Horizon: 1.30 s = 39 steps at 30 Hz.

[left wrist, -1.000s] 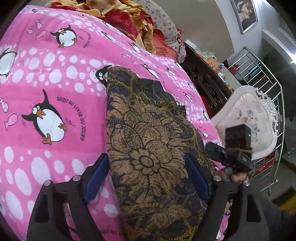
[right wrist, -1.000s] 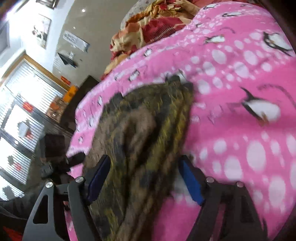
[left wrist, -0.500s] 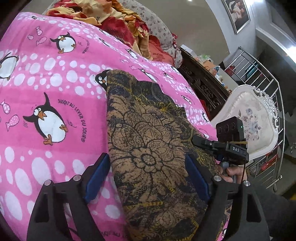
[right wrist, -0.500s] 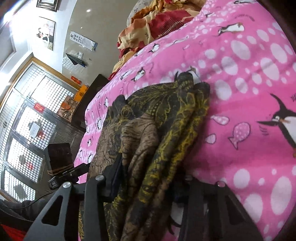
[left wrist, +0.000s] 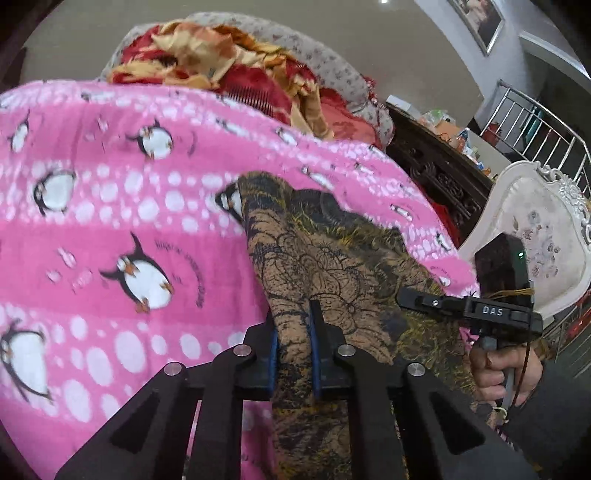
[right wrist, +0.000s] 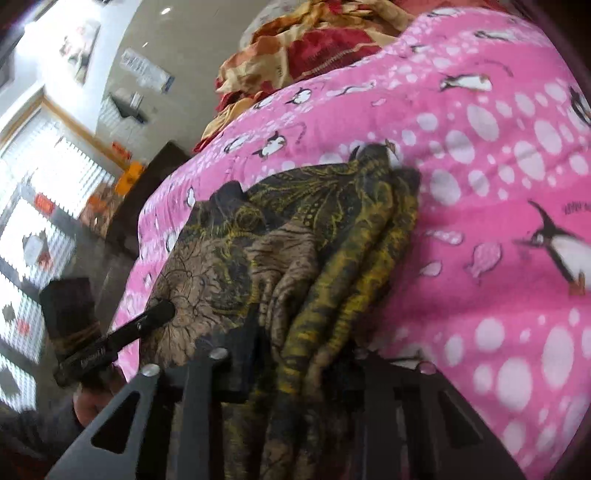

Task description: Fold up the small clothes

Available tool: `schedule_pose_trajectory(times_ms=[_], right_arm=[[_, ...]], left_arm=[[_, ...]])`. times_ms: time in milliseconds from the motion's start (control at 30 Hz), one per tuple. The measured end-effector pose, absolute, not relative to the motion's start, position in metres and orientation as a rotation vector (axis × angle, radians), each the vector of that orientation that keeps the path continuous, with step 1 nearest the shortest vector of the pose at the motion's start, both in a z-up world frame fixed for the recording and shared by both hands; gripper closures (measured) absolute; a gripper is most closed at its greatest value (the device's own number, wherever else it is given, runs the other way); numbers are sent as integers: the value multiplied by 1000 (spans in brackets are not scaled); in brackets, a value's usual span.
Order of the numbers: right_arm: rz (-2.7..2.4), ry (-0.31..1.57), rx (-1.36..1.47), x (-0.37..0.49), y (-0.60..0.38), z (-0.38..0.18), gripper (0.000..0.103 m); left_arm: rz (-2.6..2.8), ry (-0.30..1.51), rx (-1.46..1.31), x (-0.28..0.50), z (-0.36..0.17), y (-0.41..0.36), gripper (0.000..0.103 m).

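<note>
The garment (left wrist: 332, 266), we find, is pinched at its near edge by both the left gripper (left wrist: 291, 332) and right gripper (right wrist: 295, 354), so we judge a fold beginning, needing an even lift.

— What covers the bed?
— A pink penguin blanket (left wrist: 110, 229) with white spots and little fish.

— And at its far end?
— A crumpled red and gold quilt (left wrist: 229, 70), with a grey flowered pillow (left wrist: 332, 66) behind it.

— To the side?
— A dark carved wooden cabinet (left wrist: 436, 173) with small clutter on top, a white ornate chair (left wrist: 535, 236), and a metal railing (left wrist: 546, 125). A framed picture (left wrist: 476, 22) hangs on the wall. The other view shows bright grilled windows (right wrist: 33, 206).
</note>
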State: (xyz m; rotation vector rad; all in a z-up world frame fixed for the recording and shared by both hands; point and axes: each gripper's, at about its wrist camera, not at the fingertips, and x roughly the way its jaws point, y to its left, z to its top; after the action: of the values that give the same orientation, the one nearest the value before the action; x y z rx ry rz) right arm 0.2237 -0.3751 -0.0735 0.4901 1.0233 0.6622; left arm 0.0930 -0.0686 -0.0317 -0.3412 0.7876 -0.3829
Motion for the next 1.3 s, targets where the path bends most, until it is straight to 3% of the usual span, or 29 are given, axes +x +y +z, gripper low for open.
schedule_pose_trajectory(times_ms=[200, 400, 533, 767, 1033, 1300], right_arm=[[671, 1033, 644, 226, -354, -83, 78], [788, 1028, 612, 242, -274, -80, 78], [837, 993, 488, 242, -219, -85, 75], [823, 964, 556, 237, -230, -93, 74], [780, 981, 583, 215, -254, -90, 63], [675, 932, 636, 168, -299, -86, 61]], left_arm=[[-352, 759, -391, 91, -22, -14, 103], [-233, 724, -383, 78, -21, 60, 103], [-199, 783, -367, 81, -47, 89, 103], [-215, 836, -373, 89, -63, 82, 94], [-267, 825, -501, 83, -69, 94, 91], [-278, 813, -536, 78, -70, 99, 90]])
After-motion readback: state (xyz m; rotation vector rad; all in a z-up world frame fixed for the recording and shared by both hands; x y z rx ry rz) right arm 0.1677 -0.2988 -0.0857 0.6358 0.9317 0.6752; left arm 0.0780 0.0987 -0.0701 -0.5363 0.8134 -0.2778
